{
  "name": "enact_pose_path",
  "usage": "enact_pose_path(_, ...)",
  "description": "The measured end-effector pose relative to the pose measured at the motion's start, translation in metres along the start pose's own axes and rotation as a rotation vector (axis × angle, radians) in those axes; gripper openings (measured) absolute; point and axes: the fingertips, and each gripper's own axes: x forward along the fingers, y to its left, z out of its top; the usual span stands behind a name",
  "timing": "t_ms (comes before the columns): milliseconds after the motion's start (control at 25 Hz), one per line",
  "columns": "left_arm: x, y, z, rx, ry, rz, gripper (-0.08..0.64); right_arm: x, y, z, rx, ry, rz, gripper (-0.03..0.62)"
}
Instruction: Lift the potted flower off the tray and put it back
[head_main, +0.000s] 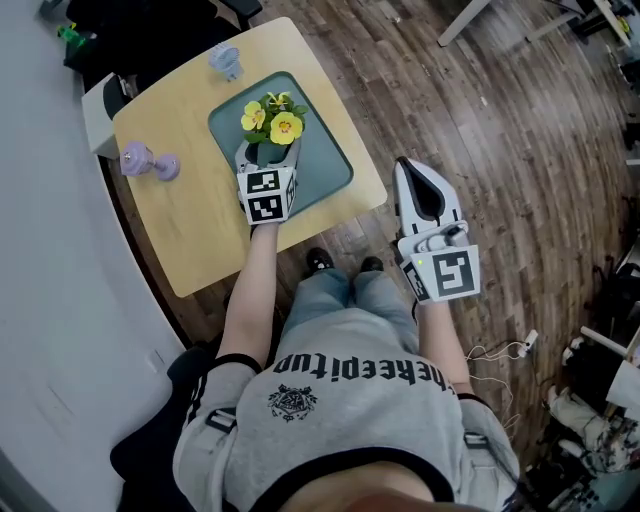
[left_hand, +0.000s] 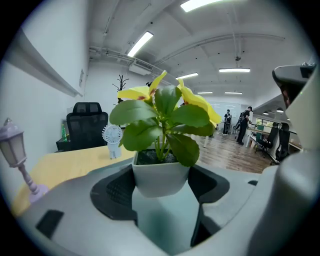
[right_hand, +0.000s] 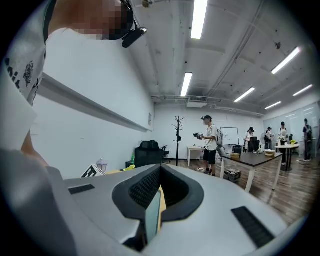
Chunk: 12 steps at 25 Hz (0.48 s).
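Observation:
The potted flower (head_main: 272, 124), with yellow blooms, green leaves and a white pot (left_hand: 161, 176), stands over the teal tray (head_main: 328, 162) on the small wooden table (head_main: 190, 225). My left gripper (head_main: 267, 152) is shut on the pot: in the left gripper view (left_hand: 162, 186) both dark pads press the pot's sides. The tray (left_hand: 165, 225) shows right under the pot; I cannot tell whether the pot rests on it or hangs just above. My right gripper (head_main: 407, 170) is held off the table's right edge, over the wood floor, jaws shut on nothing (right_hand: 157, 194).
A lilac lamp ornament (head_main: 148, 162) lies at the table's left side, and a small white fan (head_main: 226, 62) stands at the far edge beyond the tray. A black chair (left_hand: 87, 125) is behind the table. People stand far off in the room (right_hand: 210, 137).

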Motion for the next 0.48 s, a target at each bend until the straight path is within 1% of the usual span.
enact_pose_path(120,-0.018,-0.004,0.016,0.011,-0.015,0.008,0.333,0.000,0.005,0.007,0.002,-0.023,0.030,0.002)
enact_pose_path(320,-0.055,-0.013,0.043,0.004,-0.052,0.025,0.331,-0.003,0.010,0.022,0.002,-0.060,0.077,0.002)
enact_pose_path(480,-0.083,-0.018,0.056,0.000,-0.081,0.050,0.333,-0.006,0.016,0.028,0.000,-0.073,0.112,0.002)
